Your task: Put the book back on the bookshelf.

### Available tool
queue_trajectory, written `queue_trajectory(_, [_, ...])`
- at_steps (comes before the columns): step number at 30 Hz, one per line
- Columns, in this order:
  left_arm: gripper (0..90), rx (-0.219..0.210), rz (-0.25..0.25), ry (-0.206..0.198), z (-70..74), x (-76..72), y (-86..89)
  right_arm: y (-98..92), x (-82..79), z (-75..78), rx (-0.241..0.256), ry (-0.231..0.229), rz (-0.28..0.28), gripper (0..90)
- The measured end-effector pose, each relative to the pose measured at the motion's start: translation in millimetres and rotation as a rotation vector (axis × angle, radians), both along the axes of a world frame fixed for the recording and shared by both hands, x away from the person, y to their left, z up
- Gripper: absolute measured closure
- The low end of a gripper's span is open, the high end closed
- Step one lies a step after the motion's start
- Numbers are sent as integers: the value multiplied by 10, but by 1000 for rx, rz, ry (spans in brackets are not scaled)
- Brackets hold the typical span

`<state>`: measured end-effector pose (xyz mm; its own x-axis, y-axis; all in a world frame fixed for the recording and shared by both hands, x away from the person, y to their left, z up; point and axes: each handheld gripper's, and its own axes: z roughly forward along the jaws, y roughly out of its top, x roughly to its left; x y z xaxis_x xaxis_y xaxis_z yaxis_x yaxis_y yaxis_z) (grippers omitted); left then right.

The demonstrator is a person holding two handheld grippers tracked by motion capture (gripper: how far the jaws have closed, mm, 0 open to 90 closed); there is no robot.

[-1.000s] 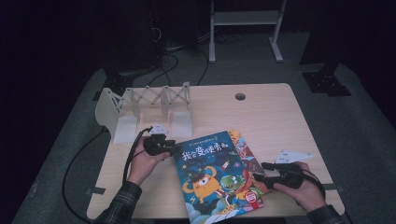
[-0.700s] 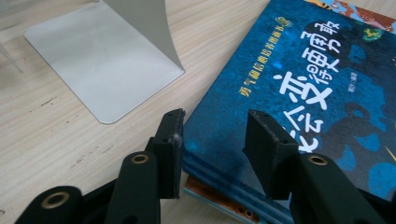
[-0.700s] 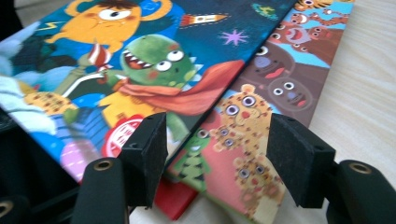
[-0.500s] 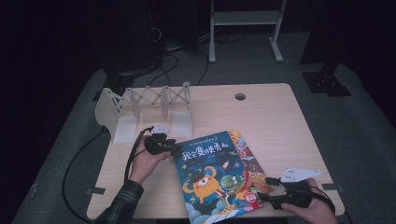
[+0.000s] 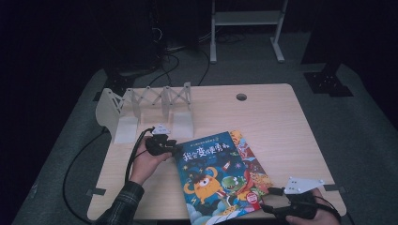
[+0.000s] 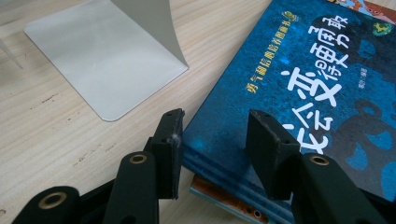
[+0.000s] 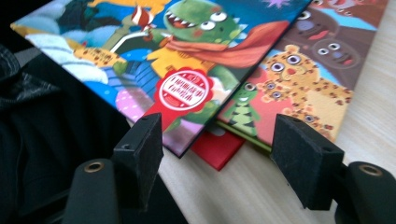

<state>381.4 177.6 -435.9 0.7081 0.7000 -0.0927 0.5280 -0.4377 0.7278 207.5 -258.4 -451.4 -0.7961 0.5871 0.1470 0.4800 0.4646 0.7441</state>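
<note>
several picture books in one stack — at least three; one white rack; two grippers.

- A white folding book rack with crossed lattice struts stands upright near the far left corner of the tabletop, its flat base plates resting on the wood.
- A small round cable hole sits in the tabletop close to the far edge, a little right of the middle.
- A white metal stand with two legs stands on the grey floor beyond the far edge.
- Dark cables lie tangled on the floor behind the rack.
</note>
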Motion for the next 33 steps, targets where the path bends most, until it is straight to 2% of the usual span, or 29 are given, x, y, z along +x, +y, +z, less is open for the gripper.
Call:
queue_trajectory(3, [554, 2, -2, -4, -3, -10, -5, 47, -6, -19, -34, -9, 13, 306])
queue_trajectory(6, [552, 4, -4, -4, -2, -13, -3, 59, 8, -22, -38, -12, 19, 291])
queue_trajectory(7, [549, 6, -4, -4, -2, -14, 1, 47, 29, -20, -36, 1, 16, 314])
queue_trajectory(11, [548, -5, 1, 3, -2, -21, 30, 25, 54, -6, -36, 6, 8, 365])
queue_trajectory(13, [545, -10, 2, 9, 2, -28, 40, 14, 74, -2, -35, 12, 5, 361])
queue_trajectory(18, [530, -9, -4, 11, 0, -46, 66, 1, 118, 21, -55, -9, -11, 366])
queue_trajectory(20, [514, -8, -6, 14, 5, -59, 81, -16, 164, 30, -71, -41, -39, 346])
queue_trajectory(28, [484, -1, -17, 16, 11, -77, 134, -62, 307, 24, -83, -59, -77, 341])
queue_trajectory(33, [460, -24, -25, 17, 6, -73, 180, -102, 417, 13, -82, -67, -97, 343])
